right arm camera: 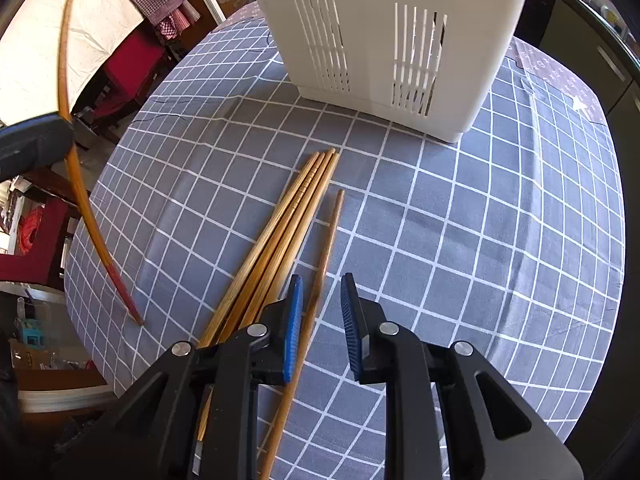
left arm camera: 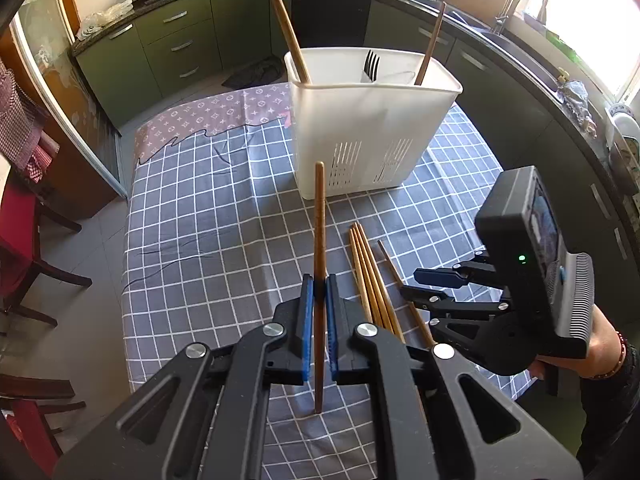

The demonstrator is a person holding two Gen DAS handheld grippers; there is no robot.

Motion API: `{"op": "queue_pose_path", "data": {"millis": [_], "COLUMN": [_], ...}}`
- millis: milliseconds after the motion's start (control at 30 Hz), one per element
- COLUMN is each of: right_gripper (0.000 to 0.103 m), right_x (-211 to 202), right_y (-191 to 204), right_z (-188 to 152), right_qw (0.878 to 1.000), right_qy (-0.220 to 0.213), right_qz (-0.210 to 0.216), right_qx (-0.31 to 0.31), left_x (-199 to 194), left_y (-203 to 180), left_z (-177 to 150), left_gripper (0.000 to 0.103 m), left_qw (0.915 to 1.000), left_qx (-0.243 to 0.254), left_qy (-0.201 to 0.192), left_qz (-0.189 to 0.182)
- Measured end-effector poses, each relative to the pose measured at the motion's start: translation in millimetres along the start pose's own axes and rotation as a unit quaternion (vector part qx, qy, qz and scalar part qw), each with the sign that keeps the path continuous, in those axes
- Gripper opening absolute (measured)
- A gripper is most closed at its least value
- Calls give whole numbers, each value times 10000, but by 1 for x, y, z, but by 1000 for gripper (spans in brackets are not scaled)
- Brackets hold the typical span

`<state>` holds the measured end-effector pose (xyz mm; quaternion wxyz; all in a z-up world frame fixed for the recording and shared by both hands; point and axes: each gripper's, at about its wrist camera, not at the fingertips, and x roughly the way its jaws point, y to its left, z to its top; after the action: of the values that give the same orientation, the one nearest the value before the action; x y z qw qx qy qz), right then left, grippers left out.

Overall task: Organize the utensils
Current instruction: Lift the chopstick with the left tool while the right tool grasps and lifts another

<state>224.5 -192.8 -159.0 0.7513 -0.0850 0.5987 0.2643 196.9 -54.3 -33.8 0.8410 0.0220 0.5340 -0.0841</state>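
Observation:
My left gripper (left arm camera: pixel 319 284) is shut on a brown chopstick (left arm camera: pixel 319 240) and holds it upright above the table; the same chopstick shows in the right wrist view (right arm camera: pixel 86 204). The white utensil caddy (left arm camera: pixel 372 136) stands ahead, holding a fork (left arm camera: pixel 372 66) and two wooden handles (left arm camera: pixel 290 38). My right gripper (right arm camera: pixel 320 312) is open, low over the table, with a single chopstick (right arm camera: pixel 320 280) lying between its fingers. A bundle of several chopsticks (right arm camera: pixel 280 232) lies just left of it. The right gripper also shows in the left wrist view (left arm camera: pixel 416 284).
The table has a grey checked cloth (left arm camera: pixel 200 200). Red chairs (left arm camera: pixel 16 248) stand to the left. Green kitchen cabinets (left arm camera: pixel 180 40) and a counter run behind the table. The caddy shows close in the right wrist view (right arm camera: pixel 400 40).

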Motion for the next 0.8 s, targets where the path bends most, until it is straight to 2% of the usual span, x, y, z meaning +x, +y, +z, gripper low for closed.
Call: {"op": "queue_pose_path", "data": {"millis": [133,267,400,567,700,800], "right_gripper": [18,17,10,6,6,6], "right_x": [7,13,17,17,1,-30], "right_y": [5,11,17,17,6,-2], "right_z": [4,9,9,9,8,10], "right_qw": [9998,9992,9982,9983,9989,9976], "right_qy": [100,176,180,117,-127,-536], "right_qz": [-148,-349,-519,-518,-456,-427], "right_qx": [-17,-124,-228,-224,-60,74], "left_x": [-10,-12,-15,-17,-18,-19], "left_y": [4,4,5,6,6,6], "left_z": [-1,-3,-5,-7,-8,-9], "left_gripper": [6,6,6,6,6,6], "left_qw": [9998,9997,9995,9994,9993,9993], "left_qx": [10,25,29,35,58,56], "left_qy": [-216,-249,-315,-341,-345,-352], "left_qz": [6,-29,-82,-105,-93,-91]}}
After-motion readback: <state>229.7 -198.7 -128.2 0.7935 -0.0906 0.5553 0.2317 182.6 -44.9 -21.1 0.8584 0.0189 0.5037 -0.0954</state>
